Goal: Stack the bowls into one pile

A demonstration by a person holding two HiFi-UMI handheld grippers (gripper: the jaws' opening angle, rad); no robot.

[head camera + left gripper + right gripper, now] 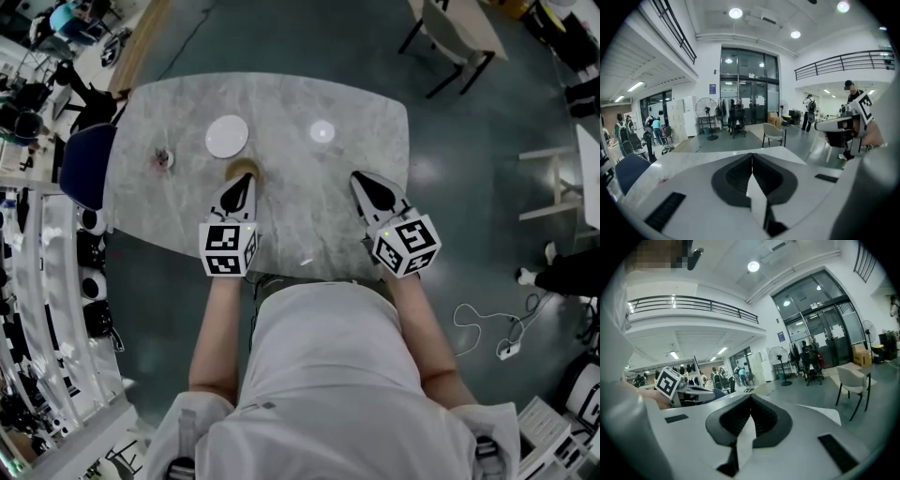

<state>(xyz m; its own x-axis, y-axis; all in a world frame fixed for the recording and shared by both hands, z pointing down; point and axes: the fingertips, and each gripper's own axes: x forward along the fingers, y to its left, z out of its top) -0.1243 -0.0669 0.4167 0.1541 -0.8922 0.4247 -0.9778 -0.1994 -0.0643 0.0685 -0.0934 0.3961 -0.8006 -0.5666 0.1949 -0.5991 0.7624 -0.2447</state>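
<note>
Close over the bench's [300, 225] front edge, I hold the left hand-held gripper [242, 183] and right hand-held gripper [364, 181] clenched on nothing, clear of the ware, probably between picks. Just past the left tip sits a brown bowl [246, 168], half hidden. Farther back, a wide white bowl [227, 136] and a small white bowl [322, 131] lie well apart, unstacked.

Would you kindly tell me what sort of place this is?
Probably a large open lab or workshop hall: a mezzanine railing, tall glass doors and a standing fan.
</note>
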